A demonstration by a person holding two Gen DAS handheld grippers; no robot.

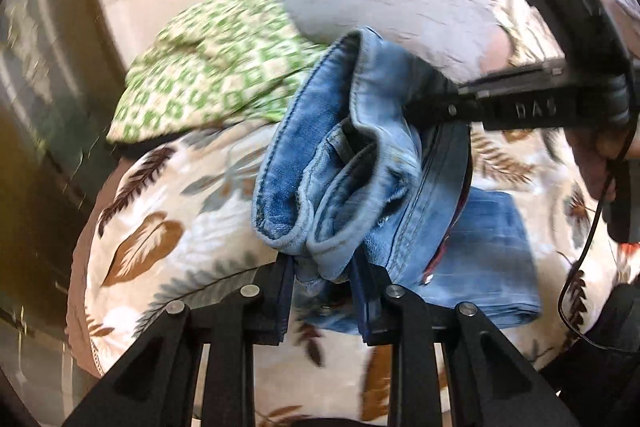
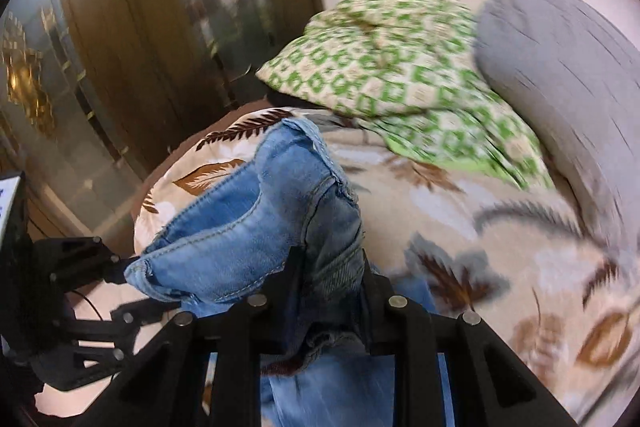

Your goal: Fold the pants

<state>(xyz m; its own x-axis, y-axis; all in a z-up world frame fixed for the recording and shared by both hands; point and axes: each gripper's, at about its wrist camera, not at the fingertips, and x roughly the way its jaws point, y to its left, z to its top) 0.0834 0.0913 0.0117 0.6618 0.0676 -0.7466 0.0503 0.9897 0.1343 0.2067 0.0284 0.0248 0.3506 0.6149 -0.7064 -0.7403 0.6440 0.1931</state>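
The blue jeans [image 1: 352,155] hang bunched above the leaf-print bed. My left gripper [image 1: 324,291] is shut on a fold of the jeans at their near end. My right gripper [image 1: 420,107] comes in from the right in the left wrist view and is shut on the upper part of the jeans. In the right wrist view the jeans [image 2: 260,219] rise between the right gripper [image 2: 332,291] and its fingers, and the left gripper [image 2: 124,275] holds their left end. Part of the jeans [image 1: 488,251] lies flat on the bed below.
A green-and-white patterned pillow [image 1: 208,75] and a grey pillow [image 1: 392,3] lie at the head of the bed [image 2: 500,227]. A dark wooden wardrobe with glass panels [image 2: 100,67] stands left of the bed. A hand and cable [image 1: 596,187] are at the right.
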